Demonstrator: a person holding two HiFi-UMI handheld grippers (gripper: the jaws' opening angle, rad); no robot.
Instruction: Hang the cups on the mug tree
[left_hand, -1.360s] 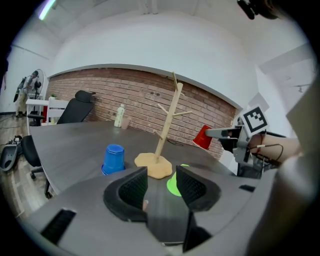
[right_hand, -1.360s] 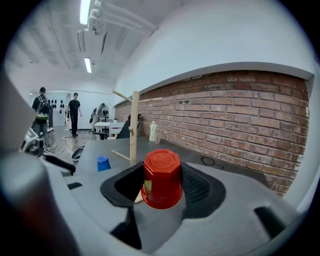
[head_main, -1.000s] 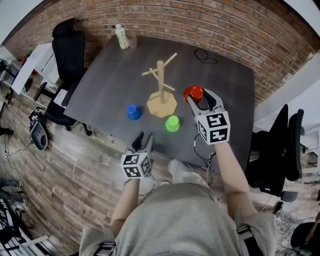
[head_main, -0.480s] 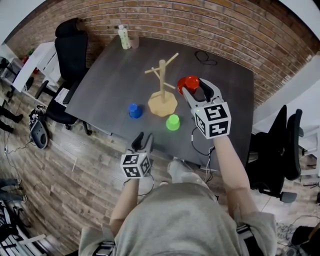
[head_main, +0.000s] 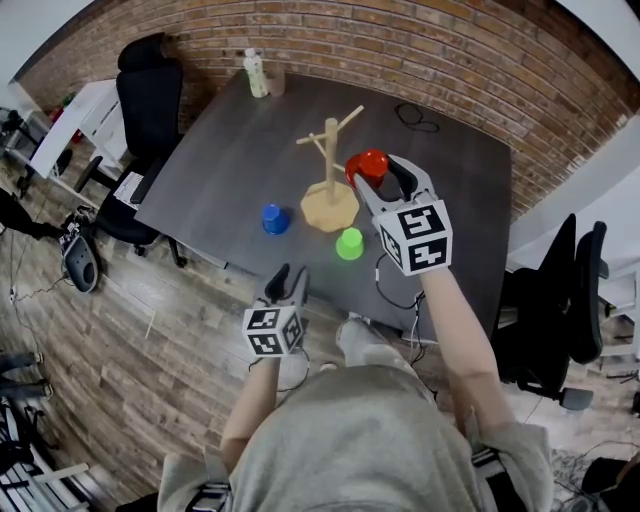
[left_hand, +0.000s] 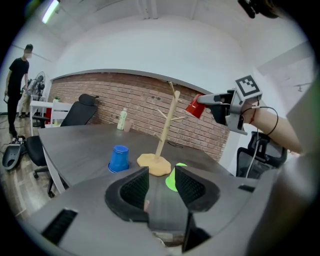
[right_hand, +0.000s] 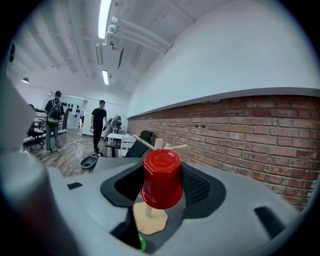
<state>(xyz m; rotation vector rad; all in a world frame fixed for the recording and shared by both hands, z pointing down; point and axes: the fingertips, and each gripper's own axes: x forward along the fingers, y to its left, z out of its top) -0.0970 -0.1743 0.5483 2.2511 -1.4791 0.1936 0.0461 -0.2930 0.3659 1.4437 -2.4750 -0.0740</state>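
Jaws, right gripper: set wide, pads pressed on opposite sides of the red cup, which I hold mouth down and closed end up.

Item, red cup: lifted clear of the table, at centre frame in the head view, just right of the mug tree and near its upper pegs. Judged light, thin-walled plastic, smooth and a little slippery, likely to flex if squeezed hard. No handle shows. Best taken across the mid-wall, as now, leaving the open mouth free to drop over a peg.

Items, remaining: green cup inverted on the table just below-right of the tree's base; blue cup inverted to the base's left. Same handling judged for both.

Jaws, left gripper: partly apart, having just been closing a little, nothing between them; lower centre-left, off the table's near edge.
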